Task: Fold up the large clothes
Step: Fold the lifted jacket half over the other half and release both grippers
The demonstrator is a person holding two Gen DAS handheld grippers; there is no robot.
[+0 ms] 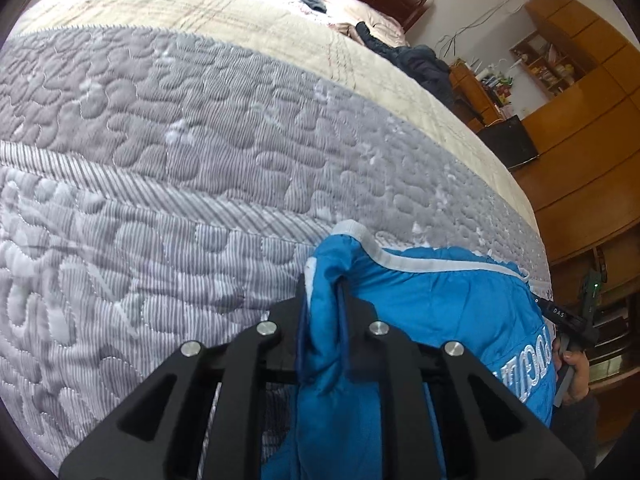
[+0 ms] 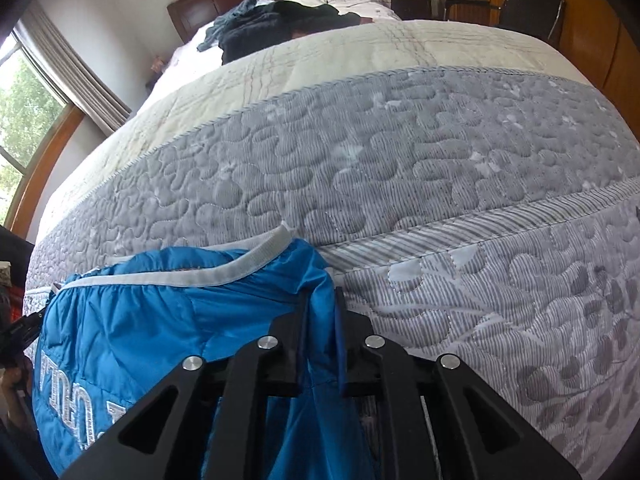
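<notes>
Blue jacket (image 1: 420, 320) fabric fills the space nearest both cameras, a large padded garment with a pale grey-white trim (image 1: 400, 258) along its upper edge and white embroidered lettering on the panel hanging between the two tools. It is held up in front of the bed (image 1: 200, 140), whose grey quilted cover spreads ahead of and beyond both sets of jaws, with dark clothes heaped far beyond them near the headboard. The left gripper (image 1: 326, 320) has its jaws closed on a bunched fold at one top corner of the jacket; the right gripper (image 2: 320, 324) likewise has its jaws clamped on the opposite top corner, so the garment sags between them. It looks light, soft and puffy, with a smooth shell that is likely slippery, so thin pinches may slide out. Holding near the stitched trim or a seam, where layers bunch, should be the firmest purchase for laying it flat on the bed.
</notes>
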